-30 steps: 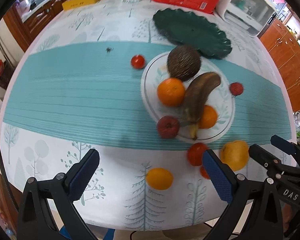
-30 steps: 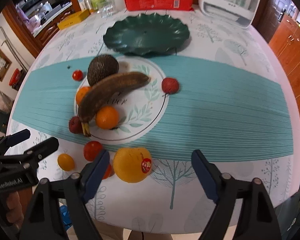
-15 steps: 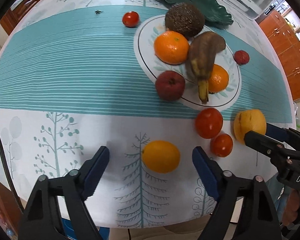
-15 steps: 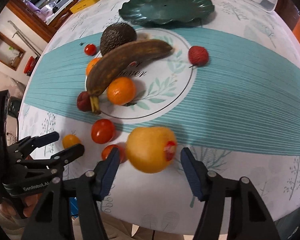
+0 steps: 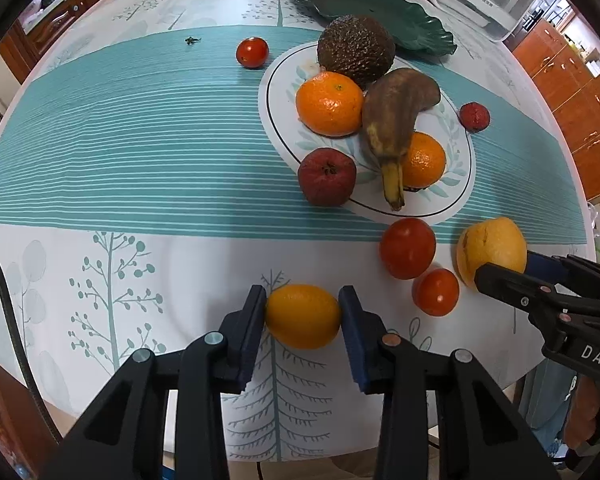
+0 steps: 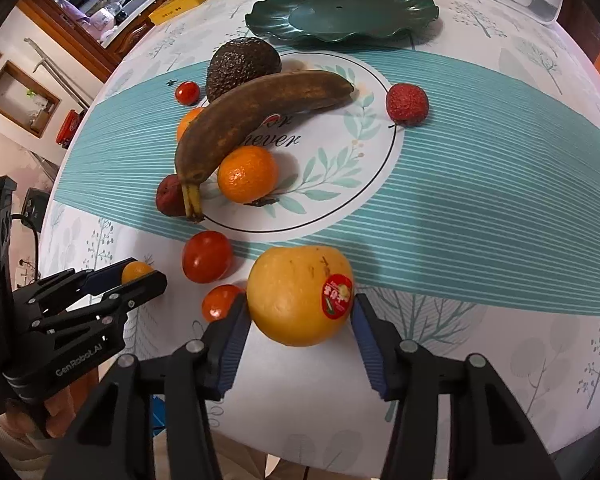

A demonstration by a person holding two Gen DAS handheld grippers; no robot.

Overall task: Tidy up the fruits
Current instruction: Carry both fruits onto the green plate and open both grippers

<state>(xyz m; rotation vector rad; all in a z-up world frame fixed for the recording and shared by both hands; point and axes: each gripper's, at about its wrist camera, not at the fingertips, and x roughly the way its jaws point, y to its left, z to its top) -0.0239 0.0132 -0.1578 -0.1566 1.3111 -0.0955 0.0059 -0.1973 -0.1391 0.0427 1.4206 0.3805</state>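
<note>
Left wrist view: left gripper [image 5: 303, 317] fingers closing, pads touching both sides of small orange fruit [image 5: 303, 316] on the surface. Two tomatoes [image 5: 407, 253] beyond, right.

Right wrist view: right gripper [image 6: 300, 312] fingers closing on yellow stickered fruit [image 6: 300, 295]; sticker [image 6: 337, 294] faces right finger. Plate lettering readable only here.
</note>
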